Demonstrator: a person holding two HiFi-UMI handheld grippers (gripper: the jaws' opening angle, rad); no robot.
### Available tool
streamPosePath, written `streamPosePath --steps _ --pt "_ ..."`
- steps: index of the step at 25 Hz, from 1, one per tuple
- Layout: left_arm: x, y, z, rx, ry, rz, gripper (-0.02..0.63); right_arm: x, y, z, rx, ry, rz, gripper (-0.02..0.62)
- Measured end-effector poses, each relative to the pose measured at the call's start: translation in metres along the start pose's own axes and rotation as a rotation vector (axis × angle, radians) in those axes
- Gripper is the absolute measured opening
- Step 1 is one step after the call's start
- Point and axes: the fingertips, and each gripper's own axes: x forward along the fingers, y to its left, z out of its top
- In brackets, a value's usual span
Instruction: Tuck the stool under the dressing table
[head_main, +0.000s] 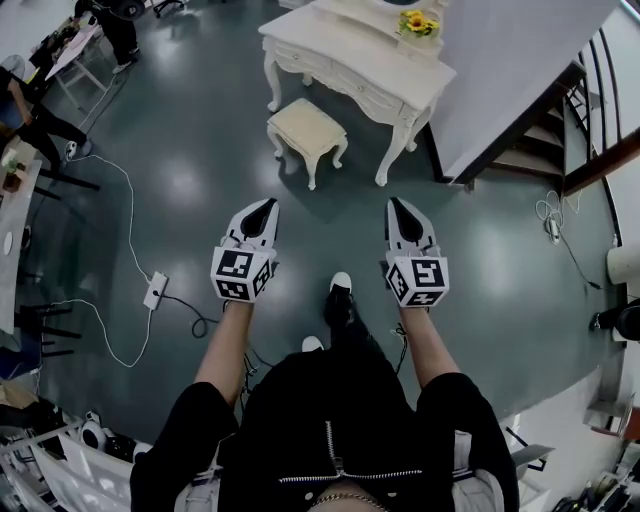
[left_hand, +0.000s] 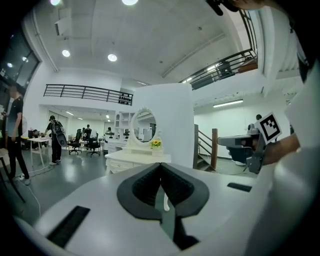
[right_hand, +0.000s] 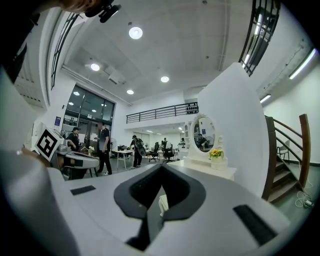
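Showing cream padding and curved legs, the stool (head_main: 306, 133) stands untucked; left gripper (head_main: 269, 204), right gripper (head_main: 394, 204) fingers (head_main: 256, 220) closed.

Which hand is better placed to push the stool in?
Probably the left: the left gripper points nearly at the stool, while the right gripper points past it, toward a table leg. Neither touches it.

A: Head view setup?
B: Overhead, facing steeply down; white carved dressing table with oval mirror (head_main: 350, 55) at 12 o'clock, well apart.
A: Gripper views?
B: Low, level, facing forward; both share that table.
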Motion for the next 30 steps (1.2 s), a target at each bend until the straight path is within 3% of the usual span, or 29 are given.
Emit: streamPosePath --steps 18,30 --pt "0.195 0.077 0.032 -0.033 0.022 0.081 0.021 0.207 -0.113 0.015 0.007 0.007 0.106 0.006" --pt "0.318 0.159 0.043 -0.033 0.013 0.074 0.021 0.340 -0.155 0.018 0.001 0.000 0.098 0.006"
